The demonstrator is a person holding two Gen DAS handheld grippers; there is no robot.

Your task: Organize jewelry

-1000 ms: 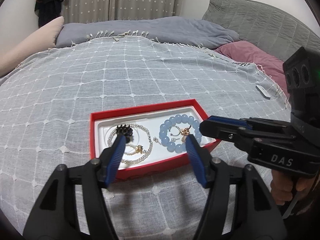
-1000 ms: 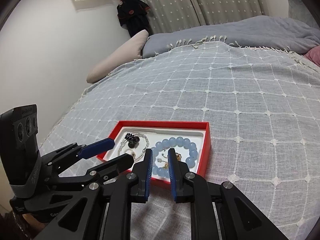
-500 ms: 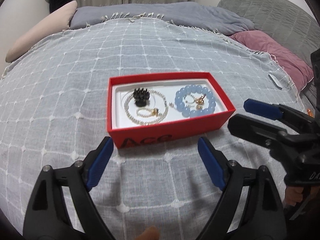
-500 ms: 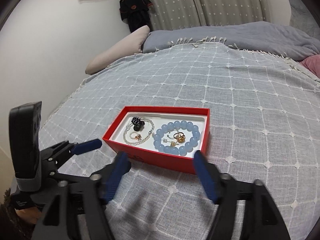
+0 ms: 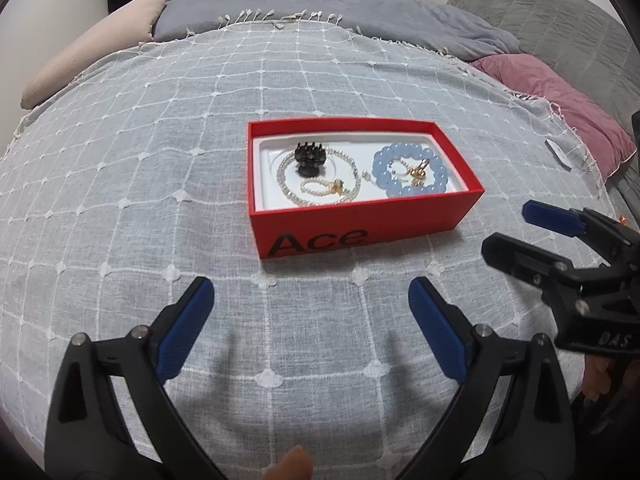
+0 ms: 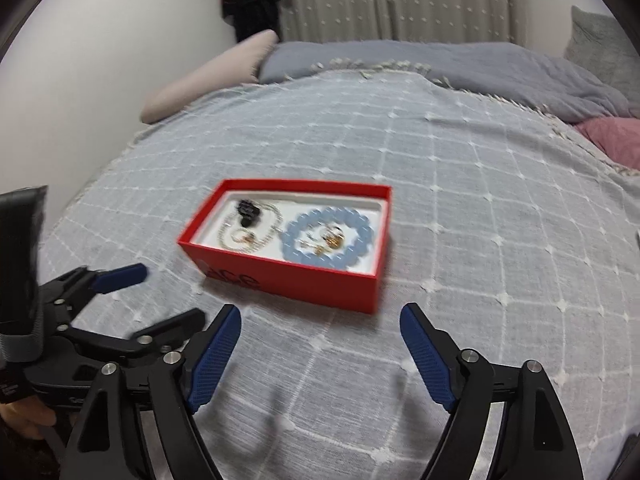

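Jewelry sits gathered in a shallow red cardboard box (image 5: 360, 220) with a white liner, resting on the grey checked bedspread (image 5: 160, 160) near the middle of the bed. On the box's left side a long strand of small pearly white beads (image 5: 288, 192) loops around a black toothed hair claw (image 5: 309, 155) and a smaller pearl bracelet with a gold charm (image 5: 320, 188). On the right a bracelet of round pale-blue beads (image 5: 410, 174) rings a few small gold pieces (image 5: 418, 170), too fine to make out clearly.

Both tools hover short of the box, well apart from it. The left gripper (image 5: 310, 328) has its blue-padded jaws spread wide and empty; the right gripper (image 6: 320, 344) is likewise spread wide and carries nothing.

Judging by looks, every piece is light. The pearl strands are limp and will drape and snag on one another, so a pinch across a single strand near its free outer curve seems safest. The blue beads look smooth and slippery yet hold a ring shape, so clamping across one side of the ring should work. The hair claw is rigid and is best gripped across its body. The gold pieces seem delicate and are easily dropped.
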